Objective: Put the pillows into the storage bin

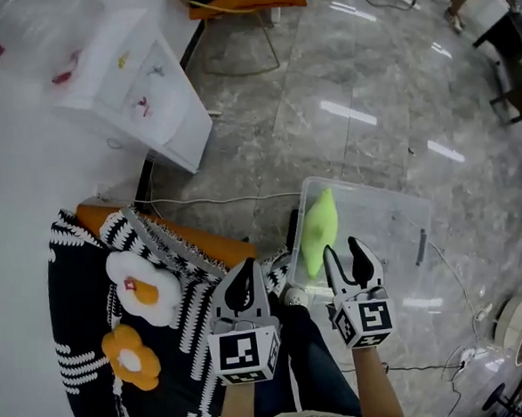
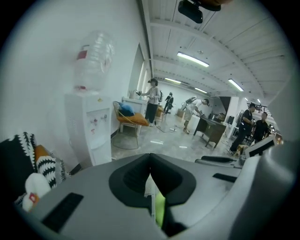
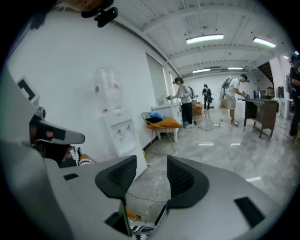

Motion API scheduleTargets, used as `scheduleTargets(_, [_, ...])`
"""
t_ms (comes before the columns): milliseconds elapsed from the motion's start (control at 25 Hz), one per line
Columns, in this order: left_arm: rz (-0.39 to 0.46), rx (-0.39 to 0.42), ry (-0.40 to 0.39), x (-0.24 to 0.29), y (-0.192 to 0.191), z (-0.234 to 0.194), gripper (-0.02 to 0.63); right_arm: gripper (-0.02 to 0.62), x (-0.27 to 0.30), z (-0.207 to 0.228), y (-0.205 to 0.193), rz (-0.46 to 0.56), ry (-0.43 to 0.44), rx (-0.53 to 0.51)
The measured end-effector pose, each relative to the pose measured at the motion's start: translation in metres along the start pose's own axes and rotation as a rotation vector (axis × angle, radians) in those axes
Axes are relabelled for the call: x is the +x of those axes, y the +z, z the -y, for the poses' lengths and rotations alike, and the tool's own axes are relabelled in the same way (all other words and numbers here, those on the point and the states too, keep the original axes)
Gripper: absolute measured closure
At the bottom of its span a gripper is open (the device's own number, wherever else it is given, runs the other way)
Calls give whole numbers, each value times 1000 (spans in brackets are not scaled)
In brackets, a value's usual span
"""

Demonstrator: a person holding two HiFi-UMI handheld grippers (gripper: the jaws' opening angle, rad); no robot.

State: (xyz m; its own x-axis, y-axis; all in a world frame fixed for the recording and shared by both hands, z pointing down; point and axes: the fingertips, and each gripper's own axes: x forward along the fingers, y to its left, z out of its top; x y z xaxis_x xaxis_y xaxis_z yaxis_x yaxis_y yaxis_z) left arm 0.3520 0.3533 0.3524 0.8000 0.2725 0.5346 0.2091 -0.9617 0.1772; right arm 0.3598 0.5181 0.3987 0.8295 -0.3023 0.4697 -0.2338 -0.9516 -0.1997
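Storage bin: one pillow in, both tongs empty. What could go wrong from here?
The green pillow stands on edge in the storage bin; flower pillows dropped on it may spill out.
The left tongs are shut and must open before grasping.
The floor cable beside the bin could snag.

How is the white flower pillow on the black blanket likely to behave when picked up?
The white flower pillow looks puffy, so it is probably soft and light for its size. Its rounded petals would likely squash and flop in a grip.

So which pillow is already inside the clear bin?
The lime-green pillow; the white flower pillow and orange flower pillow lie outside on the black-and-white fabric.
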Motion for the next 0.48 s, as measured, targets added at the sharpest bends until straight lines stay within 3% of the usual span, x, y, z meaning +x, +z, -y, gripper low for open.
scheduleTargets(200, [96,-30,76,-76,39,-16,592,379,-53,-60,74,115,99,-65])
scheduleTargets(480, [201,-77,229,-182,53,-46,592,379,-100,-157,112,171,302,-120])
